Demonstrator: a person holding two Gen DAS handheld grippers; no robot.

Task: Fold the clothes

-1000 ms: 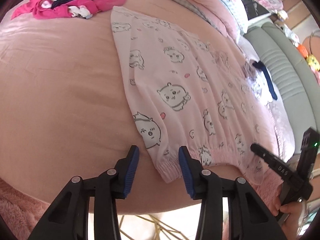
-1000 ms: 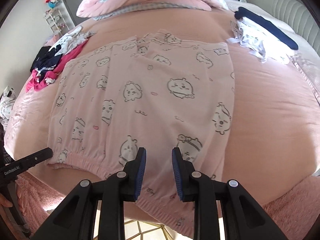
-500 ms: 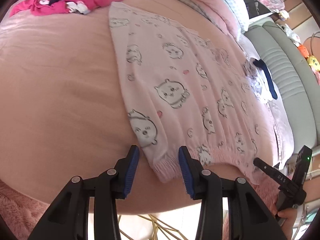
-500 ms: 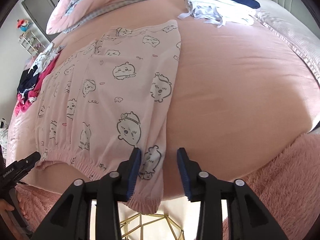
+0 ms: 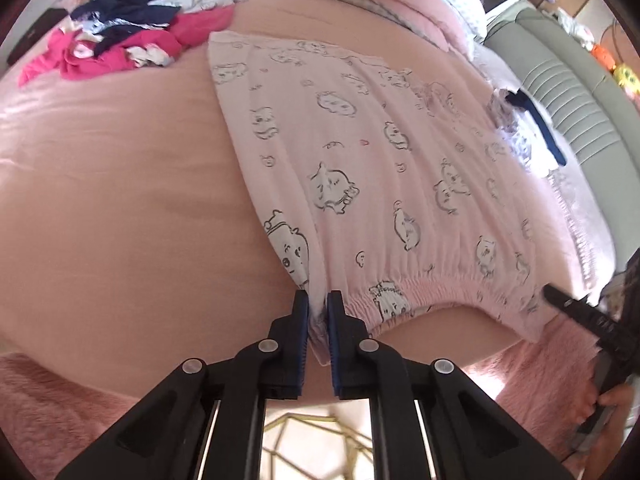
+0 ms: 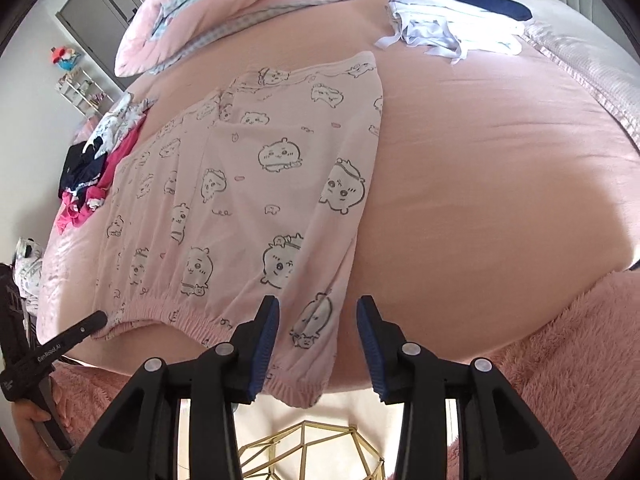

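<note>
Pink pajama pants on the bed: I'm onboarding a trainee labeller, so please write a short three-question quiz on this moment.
1. True or false: the right claw is clamped shut on the pink pajama pants.
2. Which part of the pants sits between the pads of the left claw? A) far hem B) waistband corner C) middle of the pants
3. Fill in: in the left wrist view, the heap of red and navy clothes lies to the ___ of the pants.

Key
1. False: its pads stand apart.
2. B: that claw is closing, with cloth between its pads.
3. left
</note>
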